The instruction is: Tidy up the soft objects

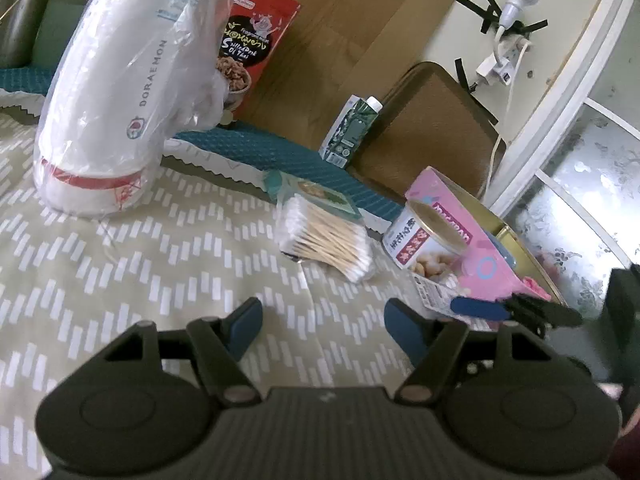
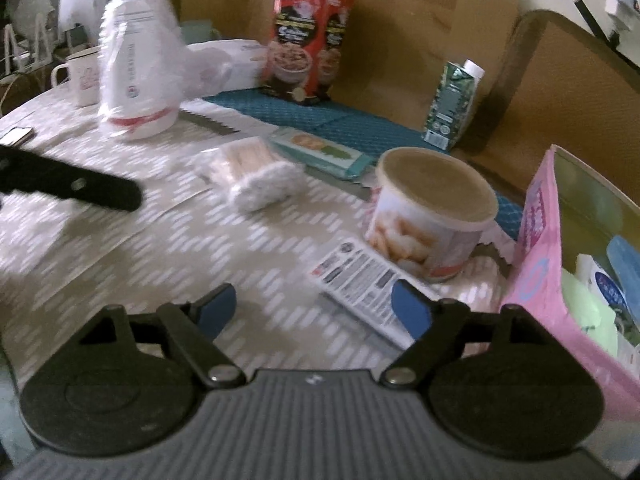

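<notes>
My left gripper is open over the patterned tablecloth, with nothing between its blue pads. A clear bag of cotton swabs lies just beyond it. My right gripper is also open and holds nothing; its right pad hovers over a printed leaflet. To its right stands an open pink box with soft green and blue packs inside. The bag of cotton swabs lies ahead to the left in the right wrist view. One finger of the right gripper shows beside the pink box.
A tin can stands between the leaflet and the box. A wrapped stack of paper cups, red snack bags, a green carton, a flat teal pack, a mug and a phone crowd the table's far side.
</notes>
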